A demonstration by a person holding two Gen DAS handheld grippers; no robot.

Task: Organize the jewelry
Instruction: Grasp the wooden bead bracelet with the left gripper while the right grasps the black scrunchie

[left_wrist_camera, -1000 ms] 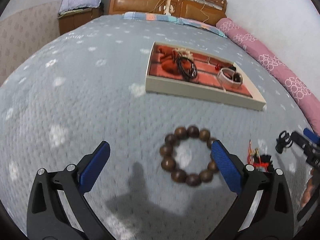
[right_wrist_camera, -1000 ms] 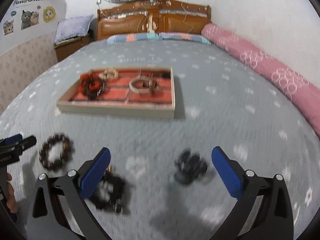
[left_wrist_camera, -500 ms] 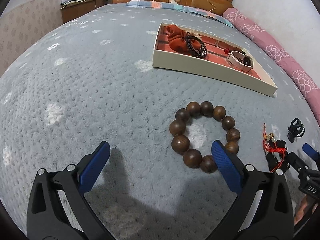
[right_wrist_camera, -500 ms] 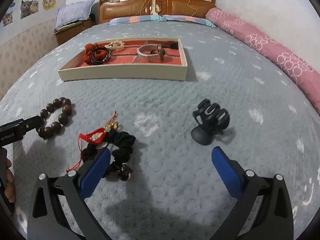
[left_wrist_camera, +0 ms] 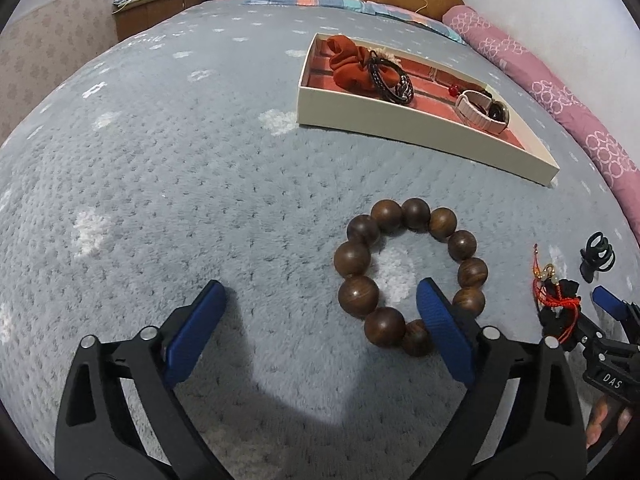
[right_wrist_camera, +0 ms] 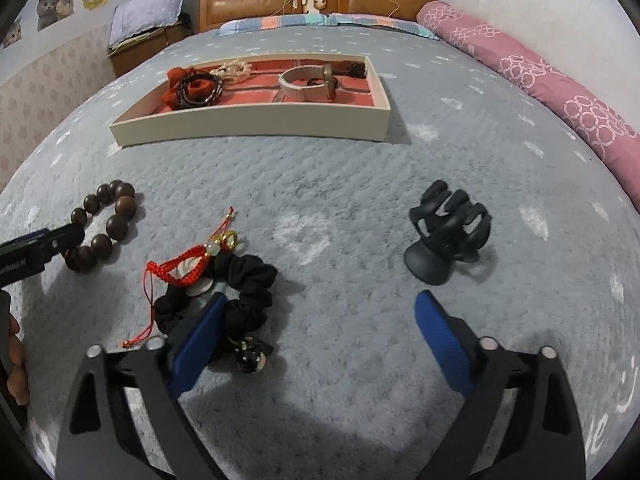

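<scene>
My left gripper (left_wrist_camera: 320,320) hangs over the grey bedspread (left_wrist_camera: 160,180) with its jaws closing, clenched on nothing, its right pad just at the wooden bead bracelet (left_wrist_camera: 408,276), most of which lies outside the gap. My right gripper (right_wrist_camera: 320,332) is likewise closing on nothing, its left pad over the black scrunchie (right_wrist_camera: 244,292) with the red cord charm (right_wrist_camera: 180,270), the black claw clip (right_wrist_camera: 448,236) lying ahead. The cream tray (right_wrist_camera: 256,122) lies beyond; white letters "DAS" (left_wrist_camera: 612,380) show on the right gripper's body.

Bead bracelet (left_wrist_camera: 410,276) partly behind blue pad (left_wrist_camera: 444,330).
</scene>
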